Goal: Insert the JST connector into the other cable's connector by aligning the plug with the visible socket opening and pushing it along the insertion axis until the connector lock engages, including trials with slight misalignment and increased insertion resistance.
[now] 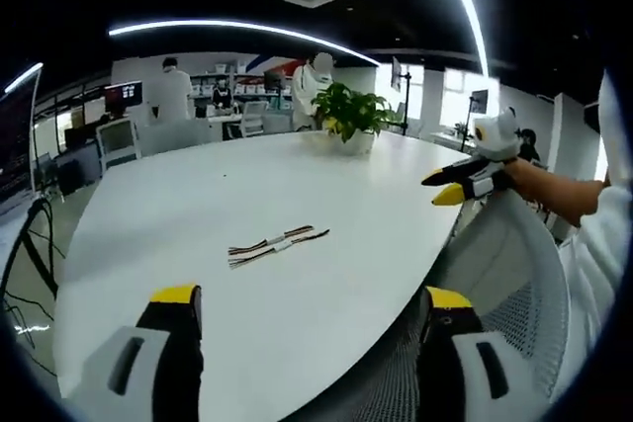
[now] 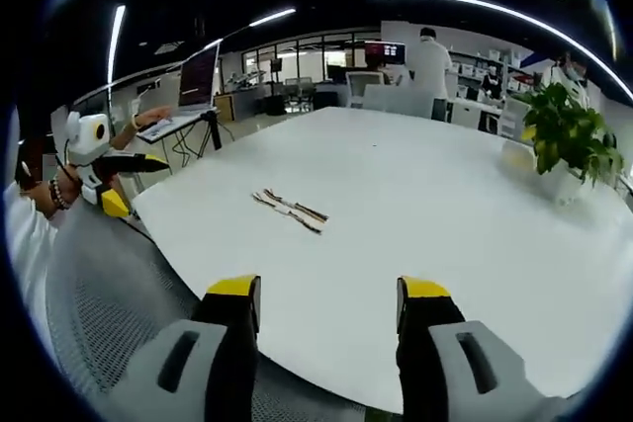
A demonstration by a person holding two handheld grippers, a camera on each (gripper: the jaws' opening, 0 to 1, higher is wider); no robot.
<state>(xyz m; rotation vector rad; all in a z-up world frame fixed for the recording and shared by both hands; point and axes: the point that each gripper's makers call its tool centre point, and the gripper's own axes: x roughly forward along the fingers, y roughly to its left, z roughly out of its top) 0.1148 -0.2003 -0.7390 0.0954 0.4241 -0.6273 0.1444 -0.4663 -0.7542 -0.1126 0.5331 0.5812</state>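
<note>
Left gripper view: the left gripper (image 1: 312, 305) has its fingers spread wide, holding nothing; the cables (image 1: 277, 243) lie on the white table (image 1: 178, 205) ahead, between the fingers.

Right gripper view: the right gripper (image 2: 329, 301) is likewise wide apart and empty, the cables (image 2: 290, 211) ahead, nearer its left finger.

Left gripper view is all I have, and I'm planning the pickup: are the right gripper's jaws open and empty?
Observer: Yes. In the right gripper view, the right gripper has its jaws wide apart with nothing between them.
Operator: Where do the cables sit from that side?
Observer: The cables lie flat on the white table, ahead of those jaws and a little left of their midline. Nothing touches them.
Operator: And how does my left gripper look from there?
Observer: The left gripper is held off the table's edge, above a mesh chair.
</note>
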